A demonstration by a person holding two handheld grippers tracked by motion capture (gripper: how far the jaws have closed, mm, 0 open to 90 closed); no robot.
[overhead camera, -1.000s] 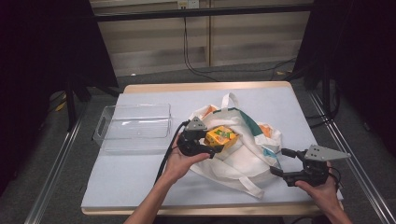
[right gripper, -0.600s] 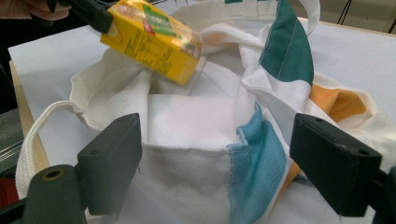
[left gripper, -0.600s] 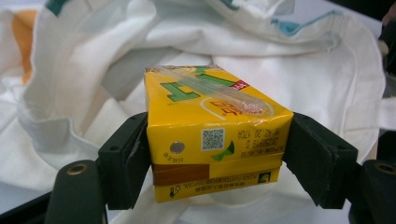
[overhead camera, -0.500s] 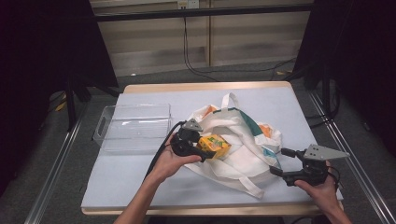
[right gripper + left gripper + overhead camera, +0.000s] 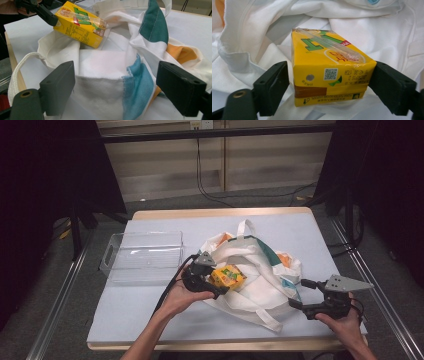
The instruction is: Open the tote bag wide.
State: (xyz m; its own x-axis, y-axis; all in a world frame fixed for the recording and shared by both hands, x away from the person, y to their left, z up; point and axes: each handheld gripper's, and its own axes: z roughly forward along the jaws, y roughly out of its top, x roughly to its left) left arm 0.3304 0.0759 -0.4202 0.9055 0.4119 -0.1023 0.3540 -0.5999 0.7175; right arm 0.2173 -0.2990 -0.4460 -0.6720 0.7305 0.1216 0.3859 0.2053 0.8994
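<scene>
Right now, the left gripper (image 5: 220, 287) is hovering at the left edge of a white tote bag (image 5: 260, 275), with a yellow juice carton (image 5: 228, 276) sitting between its black jaws. Seen in the left gripper view, the juice carton (image 5: 329, 72) is lying on the bag's cloth (image 5: 262, 37), a wrapped straw running along its top face; the right jaw is standing right against the carton's side, while a sliver of a gap is showing at the left jaw. Its jaws have just been opening wider, with the carton between them, so the pads are no longer pressing on it.

Over by the table's (image 5: 150, 320) near right corner, the right gripper (image 5: 296, 293) is resting in the person's hand, pointing at the bag's near right edge. In the right gripper view its jaws are standing wide apart, and the bag's rim (image 5: 105, 82) with its teal and blue stripe is lying between them, no pad touching the cloth. That view is also showing the carton (image 5: 80, 27) tilting on the bag's far side.

Farther left, a clear plastic tray (image 5: 142, 256) is sitting near the table's left edge, just beside the bag.
</scene>
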